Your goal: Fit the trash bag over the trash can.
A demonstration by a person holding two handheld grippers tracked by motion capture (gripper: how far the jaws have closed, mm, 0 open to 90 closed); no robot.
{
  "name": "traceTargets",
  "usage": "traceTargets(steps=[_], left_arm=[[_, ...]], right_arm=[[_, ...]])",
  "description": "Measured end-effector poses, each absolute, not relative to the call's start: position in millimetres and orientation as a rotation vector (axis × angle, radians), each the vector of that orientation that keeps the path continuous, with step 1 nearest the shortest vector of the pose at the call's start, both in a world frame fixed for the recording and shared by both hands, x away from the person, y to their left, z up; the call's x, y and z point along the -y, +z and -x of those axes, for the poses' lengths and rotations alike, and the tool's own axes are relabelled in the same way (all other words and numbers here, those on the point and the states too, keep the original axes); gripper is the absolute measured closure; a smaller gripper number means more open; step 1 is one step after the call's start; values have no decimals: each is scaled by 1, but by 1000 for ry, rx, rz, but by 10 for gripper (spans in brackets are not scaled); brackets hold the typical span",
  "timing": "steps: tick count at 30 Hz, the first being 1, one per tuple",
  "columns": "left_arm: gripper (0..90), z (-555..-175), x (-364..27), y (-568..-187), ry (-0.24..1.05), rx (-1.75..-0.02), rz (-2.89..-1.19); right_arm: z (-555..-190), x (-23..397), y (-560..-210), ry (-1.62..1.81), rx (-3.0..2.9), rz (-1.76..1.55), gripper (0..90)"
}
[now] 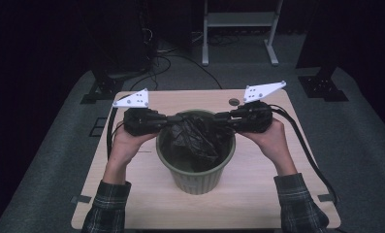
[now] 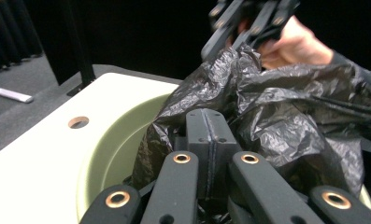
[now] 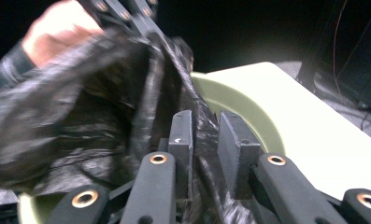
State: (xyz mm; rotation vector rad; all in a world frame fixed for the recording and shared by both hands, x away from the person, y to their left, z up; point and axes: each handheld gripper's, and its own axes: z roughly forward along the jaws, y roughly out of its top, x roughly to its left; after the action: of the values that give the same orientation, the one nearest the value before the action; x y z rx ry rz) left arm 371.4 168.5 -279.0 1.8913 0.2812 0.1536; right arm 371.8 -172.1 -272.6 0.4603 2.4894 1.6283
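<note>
Black crinkled plastic bag (image 1: 196, 138); olive-green ribbed bin (image 1: 196, 180); pale wood-grain table (image 1: 258, 191); dark plaid sleeves (image 1: 299, 206); black grippers, white plates (image 1: 264, 90).

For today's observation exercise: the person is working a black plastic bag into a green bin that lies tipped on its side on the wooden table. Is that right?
Not quite. In the high view the green bin stands upright on the wooden table, its mouth facing up. The rest holds: the black plastic bag is being worked into it.
</note>
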Motion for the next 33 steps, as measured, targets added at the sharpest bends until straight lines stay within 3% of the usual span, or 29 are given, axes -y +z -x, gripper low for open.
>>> traceTargets(steps=[7,16,18,22,33], left_arm=[[897,-371,-170,-282,157,-284,-1884],[897,-369,-167,-282,152,-278,-1873],[897,-369,-167,-282,155,-272,-1871],[897,-367,-170,-282,165,-279,-1864],[897,-366,-212,-294,220,-380,-1828]], right_arm=[[-360,178,-262,1719,-2440,-417,696],[-358,159,-266,1741,-2488,-355,699],[-359,153,-266,1733,-2499,-350,734],[-360,149,-270,1699,-2524,-330,899],[-355,178,-278,1643,-2517,-401,900]])
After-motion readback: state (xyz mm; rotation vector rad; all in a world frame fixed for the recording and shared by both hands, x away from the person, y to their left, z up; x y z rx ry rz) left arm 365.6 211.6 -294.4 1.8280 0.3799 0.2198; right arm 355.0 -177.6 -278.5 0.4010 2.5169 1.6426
